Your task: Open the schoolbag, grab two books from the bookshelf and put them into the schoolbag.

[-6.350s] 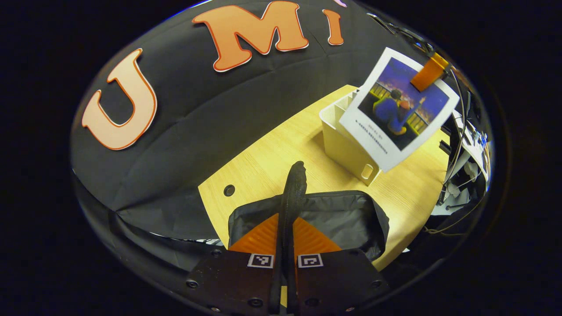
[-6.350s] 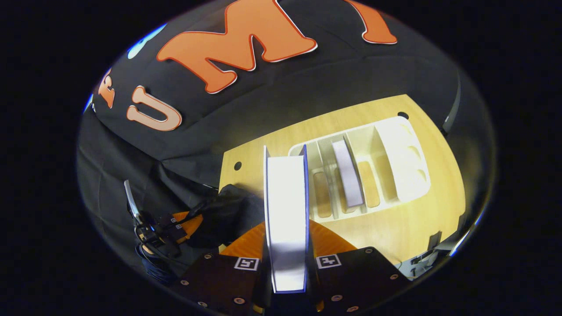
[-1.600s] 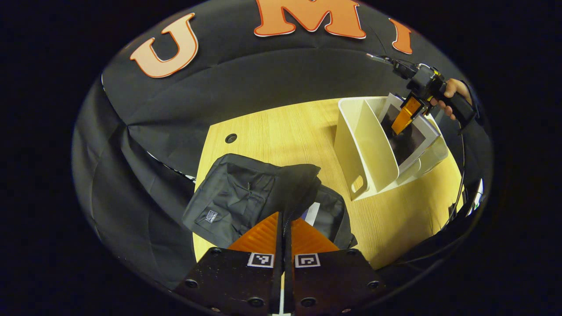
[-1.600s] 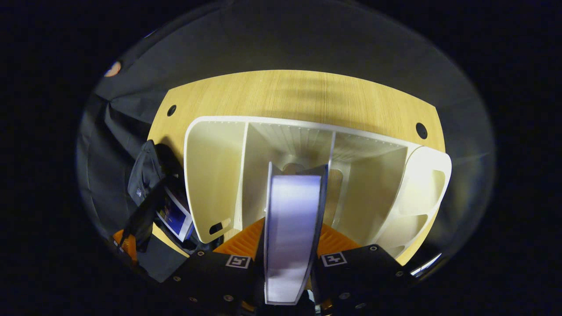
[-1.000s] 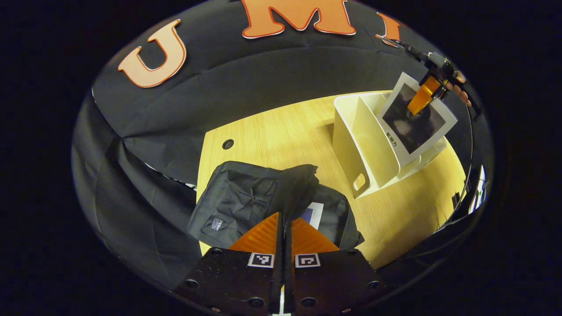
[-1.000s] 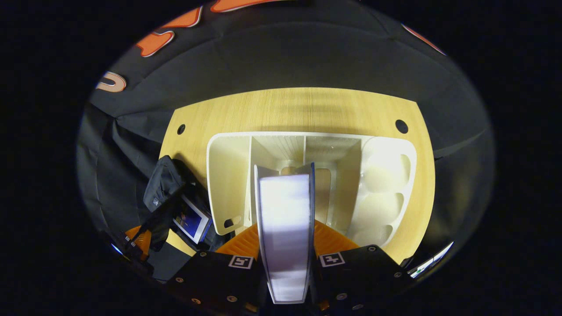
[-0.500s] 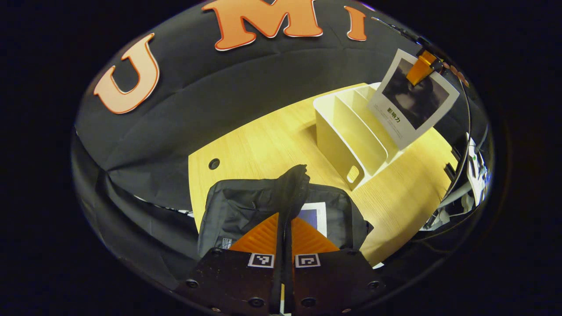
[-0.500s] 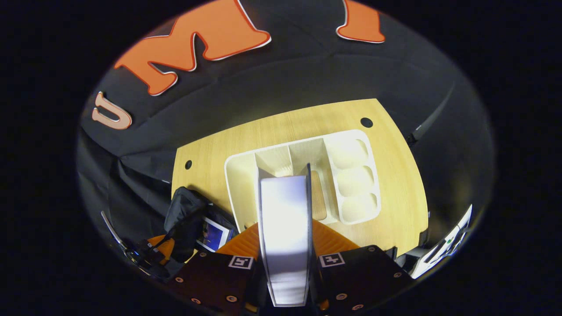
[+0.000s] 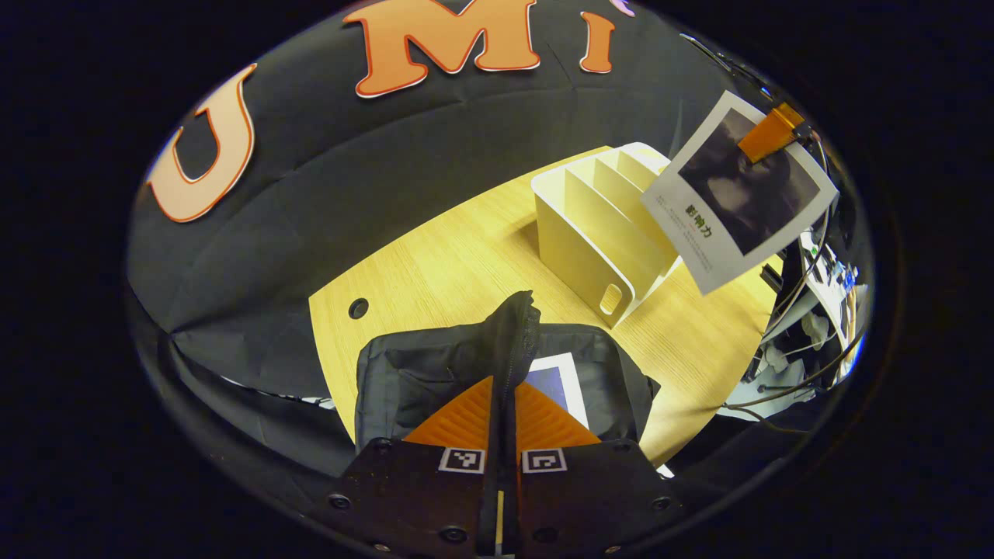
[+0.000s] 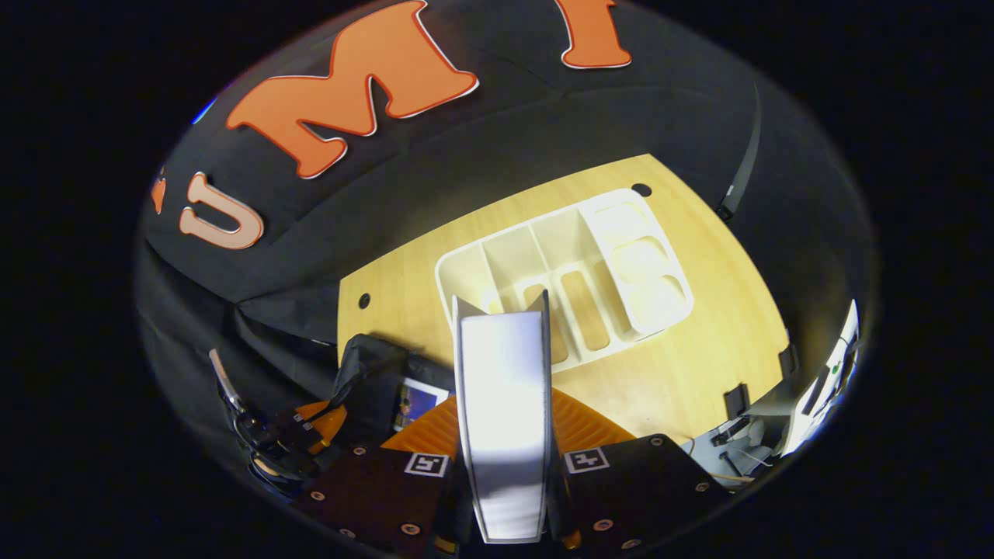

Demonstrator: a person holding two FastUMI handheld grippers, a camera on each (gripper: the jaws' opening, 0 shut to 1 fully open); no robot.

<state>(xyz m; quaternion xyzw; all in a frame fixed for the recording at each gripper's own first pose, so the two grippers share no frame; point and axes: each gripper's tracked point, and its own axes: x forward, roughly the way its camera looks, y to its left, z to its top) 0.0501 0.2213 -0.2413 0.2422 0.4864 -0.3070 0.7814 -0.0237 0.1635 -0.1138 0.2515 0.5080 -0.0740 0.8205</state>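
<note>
— What is changing since half a second ago?
— You are carrying the second book [image 9: 742,190] clear of the bookshelf [image 9: 602,233], toward the schoolbag [image 9: 435,365]; the shelf is sliding farther back in the right gripper view.
— And my fingers?
— Your right gripper [image 10: 505,458] is pinching that book's spine edge, which is standing upright between both fingers. Your left gripper [image 9: 503,423] is pressing together on the schoolbag's flap [image 9: 514,326], holding it up.
— Where is the first book [image 9: 555,384]?
— It is lying inside the open schoolbag on the counter [image 9: 435,264], just beside your left fingers
</note>
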